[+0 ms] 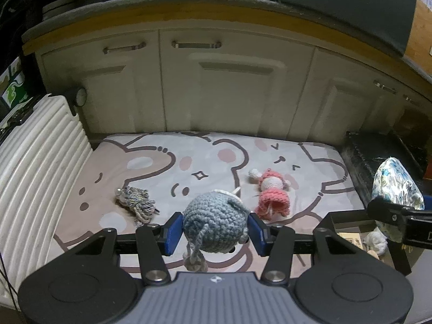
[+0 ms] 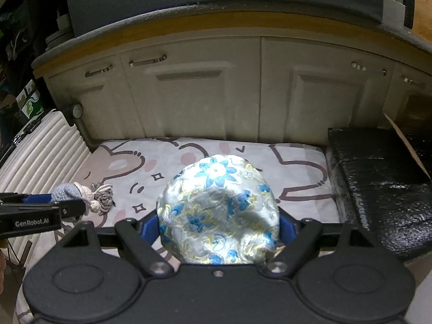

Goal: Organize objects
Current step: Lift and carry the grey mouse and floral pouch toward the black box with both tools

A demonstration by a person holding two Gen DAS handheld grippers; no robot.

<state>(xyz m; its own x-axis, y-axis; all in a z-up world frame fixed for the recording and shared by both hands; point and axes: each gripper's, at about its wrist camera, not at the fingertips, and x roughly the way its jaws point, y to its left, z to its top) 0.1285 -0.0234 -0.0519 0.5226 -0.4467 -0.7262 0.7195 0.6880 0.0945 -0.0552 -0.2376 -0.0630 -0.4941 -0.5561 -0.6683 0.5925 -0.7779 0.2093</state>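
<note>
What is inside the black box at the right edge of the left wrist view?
Inside the black box, a small white knitted toy and a tan card show. The right gripper and its floral pouch cover the rest.

The left tool [image 1: 215, 229] and right tool [image 2: 218, 225] are matte black with blue pads, silver screws; one side reads "GenRobot.AI" in white.

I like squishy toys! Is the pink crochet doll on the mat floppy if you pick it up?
Probably floppy: the pink crochet doll is soft yarn, lying limp. Likely light, since it looks small and stuffed. It shouldn't roll, lying flat on the mat.
</note>
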